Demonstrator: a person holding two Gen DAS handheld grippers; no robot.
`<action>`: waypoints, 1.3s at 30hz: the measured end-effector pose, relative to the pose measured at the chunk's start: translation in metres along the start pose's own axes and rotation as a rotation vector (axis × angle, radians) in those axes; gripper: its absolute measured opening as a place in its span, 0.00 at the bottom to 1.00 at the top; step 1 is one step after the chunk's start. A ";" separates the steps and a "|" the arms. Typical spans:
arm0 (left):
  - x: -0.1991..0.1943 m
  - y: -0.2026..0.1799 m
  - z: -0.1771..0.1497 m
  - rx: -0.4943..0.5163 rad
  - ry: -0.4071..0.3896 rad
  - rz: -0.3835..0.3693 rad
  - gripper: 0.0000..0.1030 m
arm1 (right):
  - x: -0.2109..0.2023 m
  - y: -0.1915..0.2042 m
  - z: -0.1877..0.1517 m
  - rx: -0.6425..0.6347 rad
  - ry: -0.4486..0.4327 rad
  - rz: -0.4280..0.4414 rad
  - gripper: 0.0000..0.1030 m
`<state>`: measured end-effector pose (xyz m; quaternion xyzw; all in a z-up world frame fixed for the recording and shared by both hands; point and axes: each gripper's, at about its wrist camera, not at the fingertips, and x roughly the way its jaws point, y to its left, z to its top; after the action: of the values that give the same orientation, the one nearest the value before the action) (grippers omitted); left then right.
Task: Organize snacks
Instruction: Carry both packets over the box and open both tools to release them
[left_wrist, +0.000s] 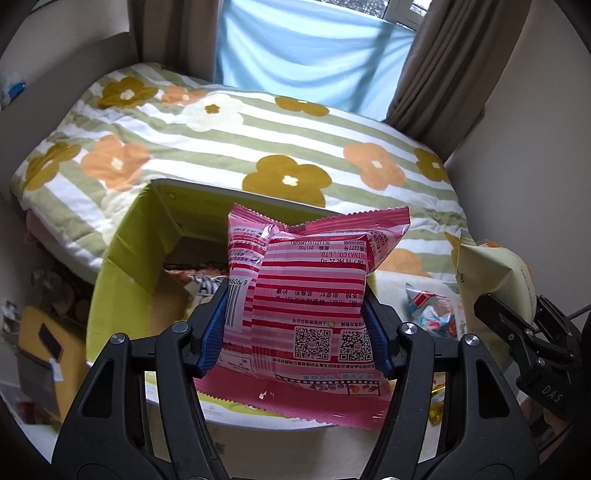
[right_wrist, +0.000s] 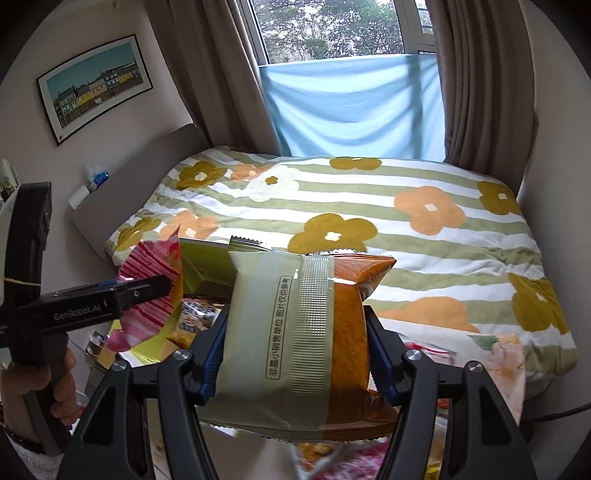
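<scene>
Left wrist view shows your left gripper (left_wrist: 295, 328) clamped on a pink striped snack packet (left_wrist: 308, 295), its blue pads (left_wrist: 211, 334) pressing both sides of the bag, printed back facing the camera. You hold it above the open yellow-green cardboard box (left_wrist: 122, 266), which sits against the edge of the bed with the flowered striped quilt (left_wrist: 258, 147); other packets lie inside the box. A small red, white and blue wrapped snack (left_wrist: 430, 310) lies to the right of the box. Your right gripper (right_wrist: 295, 354) is closed on a beige and orange snack bag (right_wrist: 295, 343), held upright just beside the box, with the pink packet near its left. A framed picture (right_wrist: 96, 86) hangs on the wall.
</scene>
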<state>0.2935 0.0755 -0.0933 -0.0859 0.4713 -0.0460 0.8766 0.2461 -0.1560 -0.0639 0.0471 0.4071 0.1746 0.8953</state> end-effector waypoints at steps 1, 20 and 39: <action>0.001 0.009 0.001 0.001 0.002 0.007 0.59 | 0.007 0.010 0.002 -0.003 0.006 0.001 0.59; 0.061 0.129 -0.023 0.051 0.077 0.037 1.00 | 0.093 0.090 -0.003 0.056 0.130 -0.069 0.59; 0.032 0.129 -0.038 0.103 0.058 0.105 1.00 | 0.123 0.101 -0.015 0.116 0.212 0.085 0.65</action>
<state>0.2795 0.1933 -0.1653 -0.0143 0.4974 -0.0265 0.8670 0.2818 -0.0189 -0.1387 0.0975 0.5065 0.1924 0.8348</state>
